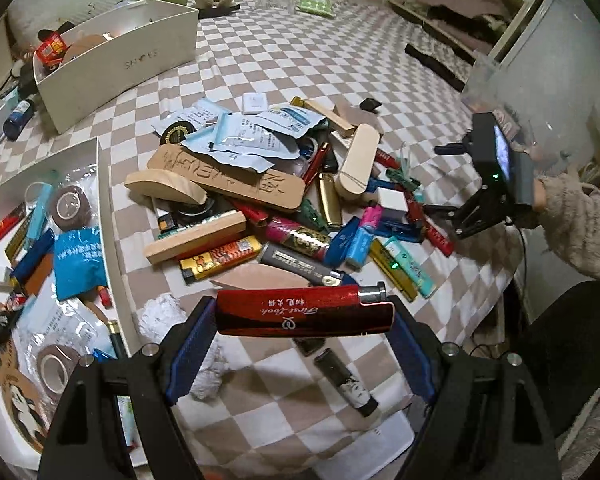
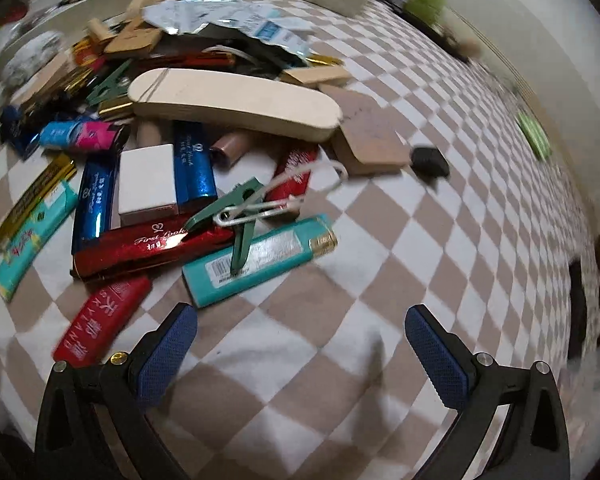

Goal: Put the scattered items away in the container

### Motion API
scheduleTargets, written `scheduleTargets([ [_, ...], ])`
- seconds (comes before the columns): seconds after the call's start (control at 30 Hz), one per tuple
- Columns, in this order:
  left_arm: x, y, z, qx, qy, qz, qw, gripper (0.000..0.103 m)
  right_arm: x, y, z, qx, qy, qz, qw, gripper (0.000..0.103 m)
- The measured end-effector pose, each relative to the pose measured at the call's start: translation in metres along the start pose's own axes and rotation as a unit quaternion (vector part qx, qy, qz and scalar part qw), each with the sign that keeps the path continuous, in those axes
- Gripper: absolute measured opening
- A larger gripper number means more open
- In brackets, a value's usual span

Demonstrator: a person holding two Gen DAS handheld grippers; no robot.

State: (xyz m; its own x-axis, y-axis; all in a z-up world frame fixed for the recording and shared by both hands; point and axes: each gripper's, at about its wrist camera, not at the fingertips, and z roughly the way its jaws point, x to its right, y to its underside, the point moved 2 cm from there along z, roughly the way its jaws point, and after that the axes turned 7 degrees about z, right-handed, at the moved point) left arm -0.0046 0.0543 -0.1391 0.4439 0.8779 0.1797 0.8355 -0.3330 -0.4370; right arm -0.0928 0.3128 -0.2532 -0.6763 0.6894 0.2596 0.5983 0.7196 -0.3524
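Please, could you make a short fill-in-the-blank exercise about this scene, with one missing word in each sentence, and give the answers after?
1. The left tool is closed on a lighter whose colour is ____.
2. The right tool holds ____ between its blue pads.
3. In the right wrist view, a green clothespin lies partly on a lighter coloured ____.
4. The cloth under the pile has a ____ pattern.

Answers: red; nothing; teal; checkered

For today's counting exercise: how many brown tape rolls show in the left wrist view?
2, both in the white tray: far roll toward its back, near roll close to the camera. More may lie hidden.
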Motion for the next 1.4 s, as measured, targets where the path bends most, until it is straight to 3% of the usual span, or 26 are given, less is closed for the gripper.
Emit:
scheduleTargets([
  [0.27,0.008,-0.005,0.014,-0.007,0.005,0.001,1.0000,0.083,0.005,-0.021,0.013,-0.014,-0.066,-0.097,0.993,0.102],
  [0.37,0.007,-0.011,0.016,-0.005,0.009,-0.006,0.9999,0.083,0.008,-0.027,0.018,-0.028,-0.109,-0.097,0.989,0.094],
  [0.53,0.007,-0.019,0.022,-0.008,0.017,-0.008,0.9998,0.083,0.014,-0.032,0.025,-0.032,-0.176,-0.069,0.981,0.090],
  [0.67,0.007,-0.021,0.036,-0.028,0.016,-0.004,0.9995,0.083,0.016,-0.032,0.029,-0.025,-0.197,-0.074,0.977,0.090],
  [1.07,0.019,-0.029,0.044,-0.035,0.014,0.007,0.9993,0.083,0.015,-0.036,0.034,-0.019,-0.206,-0.095,0.974,0.084],
  [1.4,0.029,-0.021,0.032,-0.021,0.001,0.020,0.9996,0.083,0.009,-0.006,0.017,-0.016,-0.141,0.056,0.988,0.084],
])
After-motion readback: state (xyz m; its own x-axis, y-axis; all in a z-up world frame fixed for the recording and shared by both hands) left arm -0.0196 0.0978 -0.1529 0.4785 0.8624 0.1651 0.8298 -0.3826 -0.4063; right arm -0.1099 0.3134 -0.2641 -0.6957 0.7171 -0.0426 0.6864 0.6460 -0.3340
